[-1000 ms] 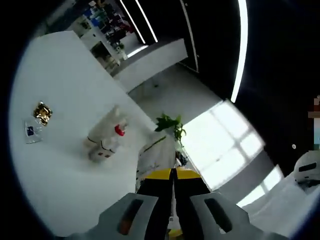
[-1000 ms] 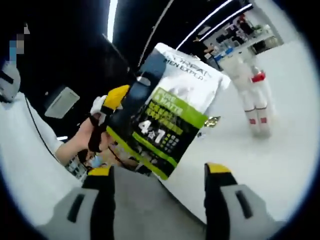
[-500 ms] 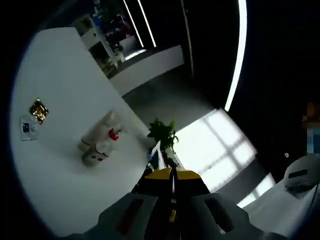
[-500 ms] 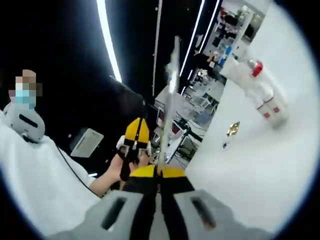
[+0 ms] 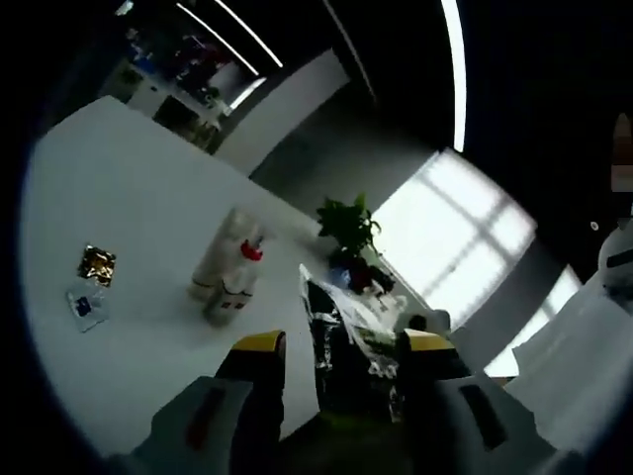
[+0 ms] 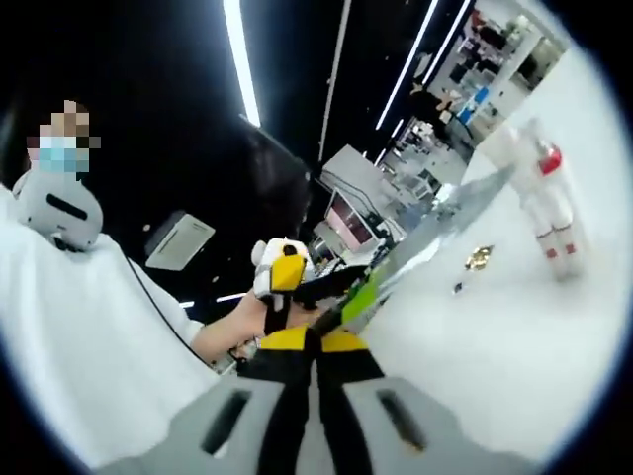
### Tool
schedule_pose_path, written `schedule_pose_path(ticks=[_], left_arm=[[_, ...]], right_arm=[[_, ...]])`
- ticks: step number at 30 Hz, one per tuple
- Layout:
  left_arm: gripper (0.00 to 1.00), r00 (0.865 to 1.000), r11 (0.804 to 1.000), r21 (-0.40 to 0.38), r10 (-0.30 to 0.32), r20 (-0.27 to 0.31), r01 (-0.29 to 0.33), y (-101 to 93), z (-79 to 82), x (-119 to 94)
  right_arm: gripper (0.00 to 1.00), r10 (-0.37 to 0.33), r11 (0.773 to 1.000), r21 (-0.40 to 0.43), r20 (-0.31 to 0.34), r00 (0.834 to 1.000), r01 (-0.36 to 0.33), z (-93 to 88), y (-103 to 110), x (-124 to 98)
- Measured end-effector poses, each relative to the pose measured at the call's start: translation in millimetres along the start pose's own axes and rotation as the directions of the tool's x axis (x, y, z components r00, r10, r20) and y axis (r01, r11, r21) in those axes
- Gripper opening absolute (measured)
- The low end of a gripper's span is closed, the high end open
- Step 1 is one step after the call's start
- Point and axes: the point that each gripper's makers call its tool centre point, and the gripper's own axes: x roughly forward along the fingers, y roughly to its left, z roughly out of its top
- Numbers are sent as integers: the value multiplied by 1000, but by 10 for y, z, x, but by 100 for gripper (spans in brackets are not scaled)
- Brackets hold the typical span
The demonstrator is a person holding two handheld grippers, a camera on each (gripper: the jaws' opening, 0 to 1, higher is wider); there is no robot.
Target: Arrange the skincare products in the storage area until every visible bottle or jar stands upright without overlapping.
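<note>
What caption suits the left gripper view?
Open left gripper beside a pouch, white bottles standing on the table.

Dim room, ceiling strip lights glare, fisheye-warped edges.

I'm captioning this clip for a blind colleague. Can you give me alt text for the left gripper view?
The left gripper is open, its yellow-tipped fingers either side of a crinkled foil pouch edge-on to the camera. Beyond, on a white table, two white bottles, one with a red cap, lie on their sides beside a gold foil sachet and a small clear packet.
</note>
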Motion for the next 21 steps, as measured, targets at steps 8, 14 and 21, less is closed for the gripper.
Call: schedule_pose_path(ticks=[8,14,21], left_arm=[[37,978,959,-194,-201,52,207,-238,-98,-77],[12,977,951,-227,-197,79,210,-182,-149,-112],[0,990,948,-286,-135,49,143,-35,-238,-143]], right_arm=[[1,57,997,-53,-53,997,-59,80,145,125],[1,22,998,-63,-88,996,-28,43,22,195],[8,-115,993,-20,-31,993,114,76,-291,158]])
